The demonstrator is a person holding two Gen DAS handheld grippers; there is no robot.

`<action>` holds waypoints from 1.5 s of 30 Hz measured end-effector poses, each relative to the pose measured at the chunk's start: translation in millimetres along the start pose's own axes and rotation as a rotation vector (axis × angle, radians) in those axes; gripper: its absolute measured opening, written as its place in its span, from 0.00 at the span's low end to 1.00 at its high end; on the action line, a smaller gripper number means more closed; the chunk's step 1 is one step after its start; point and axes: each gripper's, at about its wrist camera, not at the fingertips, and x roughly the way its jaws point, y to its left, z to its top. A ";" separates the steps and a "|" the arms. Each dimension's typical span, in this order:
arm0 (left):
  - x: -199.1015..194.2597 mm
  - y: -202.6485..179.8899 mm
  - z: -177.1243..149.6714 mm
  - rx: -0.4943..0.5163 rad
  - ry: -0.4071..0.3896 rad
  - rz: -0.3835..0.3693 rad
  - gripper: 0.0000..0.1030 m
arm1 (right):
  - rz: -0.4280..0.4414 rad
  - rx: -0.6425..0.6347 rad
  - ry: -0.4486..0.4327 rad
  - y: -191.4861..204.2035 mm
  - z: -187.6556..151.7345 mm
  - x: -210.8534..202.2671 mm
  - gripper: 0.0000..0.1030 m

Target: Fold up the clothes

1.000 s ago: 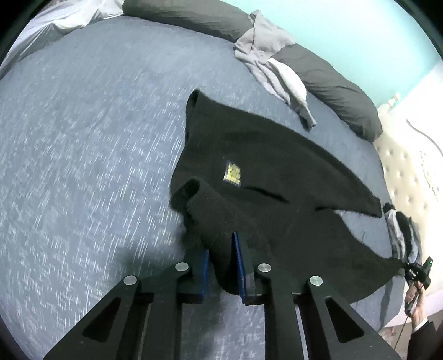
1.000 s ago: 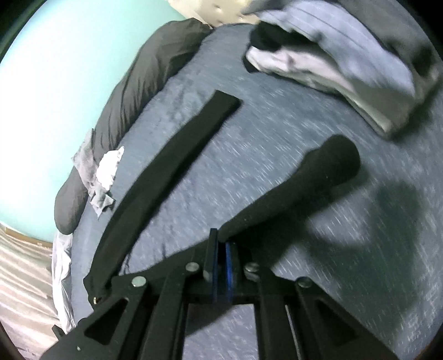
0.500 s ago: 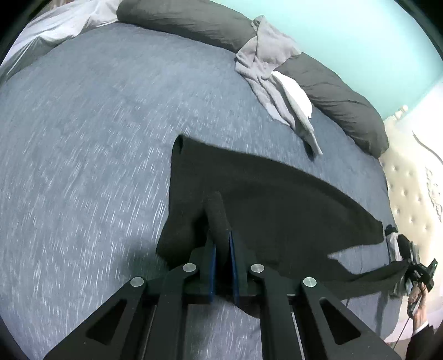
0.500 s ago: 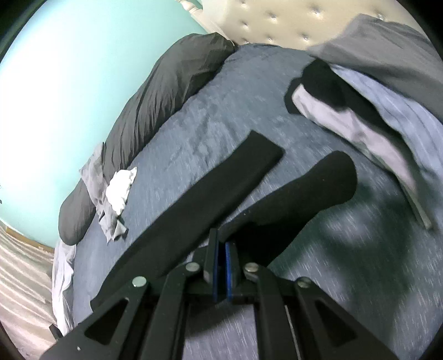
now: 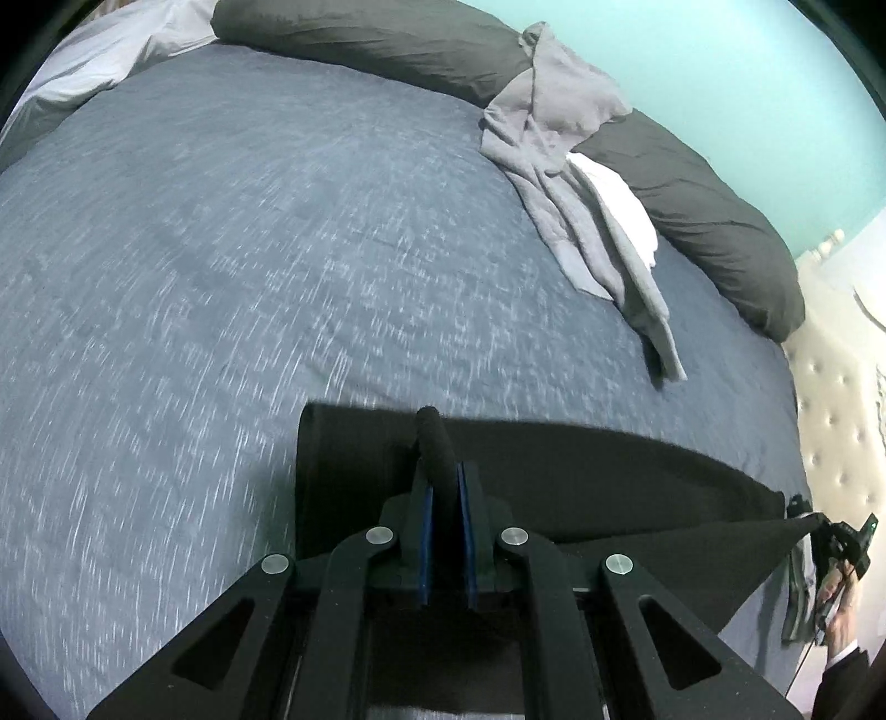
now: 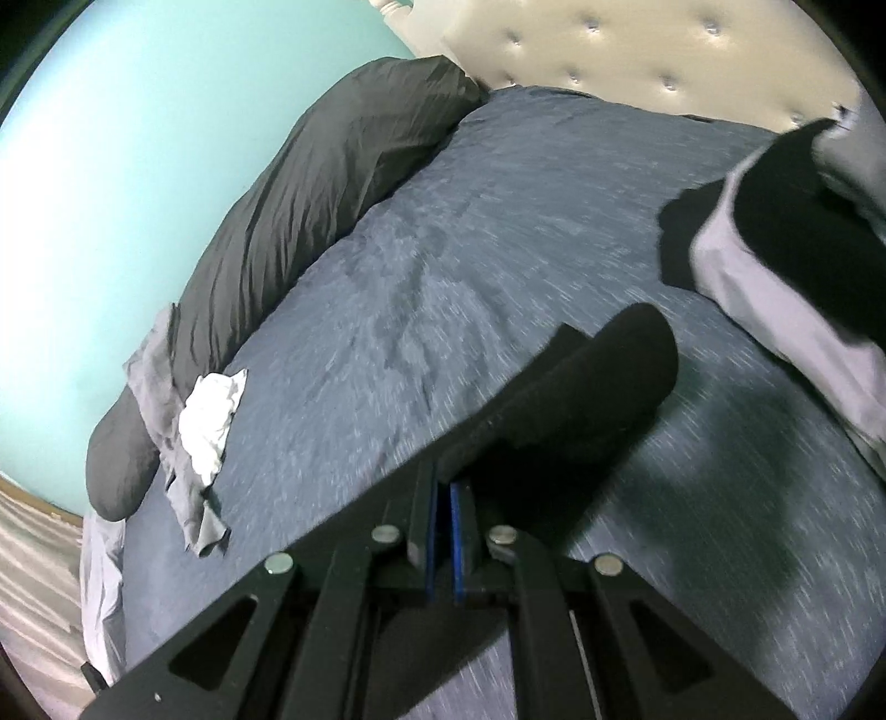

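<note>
Two grippers are both clamped on the same black garment (image 5: pixel 581 476), and I read each as gripping cloth. In the left wrist view, my left gripper (image 5: pixel 443 487) sits at lower centre with its blue pads pinched on a ridge of the black fabric that sticks up between them. From there the garment runs as a dark band toward the right edge of the frame, where my right gripper (image 5: pixel 836 540) holds its far corner taut, a hand (image 5: pixel 839 603) just below it. In the right wrist view, the right gripper (image 6: pixel 444 501) is at lower centre, pads nearly together on a fold of the garment (image 6: pixel 581 399), which bulges up and to the right of the fingers.

The garment lies low on the blue-grey bed cover (image 5: pixel 249 249). A grey garment (image 5: pixel 559 166) with a white cloth (image 5: pixel 620 199) drapes off the long dark pillow (image 5: pixel 387 39) at upper right. In the right view, a pile of clothes (image 6: pixel 786 238) fills the right edge, under the tufted headboard (image 6: pixel 637 50).
</note>
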 end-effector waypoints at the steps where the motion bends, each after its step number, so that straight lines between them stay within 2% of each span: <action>1: 3.4 0.0 3.8 0.000 -0.001 0.002 0.08 | 0.001 0.004 -0.002 1.8 3.3 6.2 0.03; 8: 31.5 1.9 24.4 -0.002 0.006 0.021 0.08 | -0.049 -0.012 0.002 12.4 22.0 47.5 0.03; 19: 65.5 3.1 31.2 0.015 0.032 0.048 0.09 | -0.121 -0.041 0.041 11.2 19.9 95.6 0.03; 24: 58.0 3.4 30.8 0.007 0.010 0.032 0.20 | -0.133 -0.046 0.082 11.9 12.0 110.9 0.06; 25: 53.5 3.8 31.0 0.009 0.003 0.030 0.22 | -0.133 -0.041 0.078 10.3 12.3 108.9 0.06; 27: 44.5 4.7 31.3 0.013 -0.011 0.025 0.34 | -0.131 -0.028 0.067 6.7 13.0 103.6 0.20; 28: 39.8 6.0 31.3 0.008 -0.019 0.025 0.36 | -0.127 -0.017 0.049 3.9 13.7 97.3 0.31; 31: 25.3 11.3 29.0 -0.008 -0.052 0.041 0.40 | -0.111 0.026 0.010 -7.8 17.0 77.3 0.32; 37: -1.0 16.2 15.8 -0.011 -0.108 0.061 0.40 | -0.084 0.096 -0.062 -34.7 4.4 39.1 0.32; 40: -10.7 14.3 2.6 0.005 -0.114 0.057 0.40 | -0.057 0.126 -0.100 -49.5 -16.8 20.1 0.33; 41: -11.8 13.6 -2.4 0.005 -0.112 0.050 0.41 | -0.063 0.128 -0.104 -52.7 -24.6 16.3 0.37; 45: -11.8 15.3 -22.6 0.003 -0.096 0.031 0.47 | -0.064 0.136 -0.107 -59.0 -64.9 6.6 0.39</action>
